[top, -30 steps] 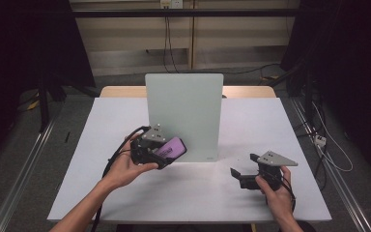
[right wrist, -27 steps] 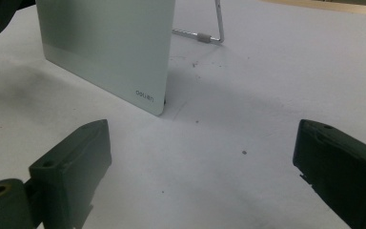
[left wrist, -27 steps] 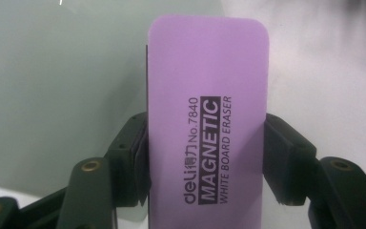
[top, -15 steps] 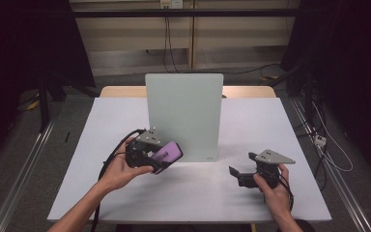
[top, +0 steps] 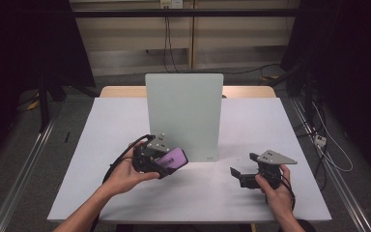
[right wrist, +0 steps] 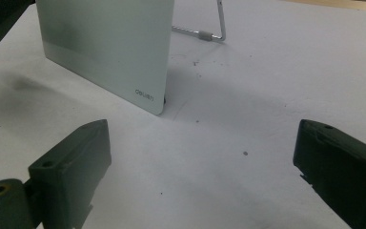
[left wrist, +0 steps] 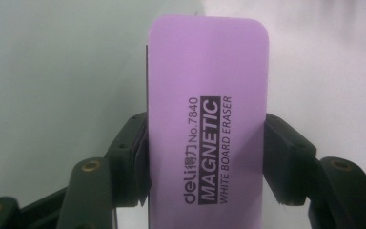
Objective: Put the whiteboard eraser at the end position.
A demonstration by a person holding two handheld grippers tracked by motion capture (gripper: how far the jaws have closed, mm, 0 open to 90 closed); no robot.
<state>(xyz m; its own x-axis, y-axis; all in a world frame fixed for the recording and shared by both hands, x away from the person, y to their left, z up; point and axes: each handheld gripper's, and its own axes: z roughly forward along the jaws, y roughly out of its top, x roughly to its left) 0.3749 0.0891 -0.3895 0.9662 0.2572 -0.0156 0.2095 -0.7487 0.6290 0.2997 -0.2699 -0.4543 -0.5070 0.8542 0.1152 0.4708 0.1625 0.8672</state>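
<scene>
Looks like the wiping step is about to start. The left gripper (top: 166, 162) is clamped across the sides of a purple whiteboard eraser (left wrist: 207, 124), which pokes out toward the little whiteboard (top: 183, 113) standing upright mid-tabletop. In the high view the eraser (top: 170, 158) sits low against the board's left front edge, roughly 7 o'clock from the board's center; whether it's already touching the surface I can't tell.

The right gripper (top: 244, 173) is parked at about 4 o'clock from the board, jaws spread wide with nothing in them, resting on the white tabletop (top: 290, 125).

My guess for the next move: press the eraser's felt side flat on the board and sweep sideways. The board just leans on a thin wire stand (right wrist: 209, 28), so pushing hard could tip it back. Plenty of free room at 9 and 3 o'clock.
</scene>
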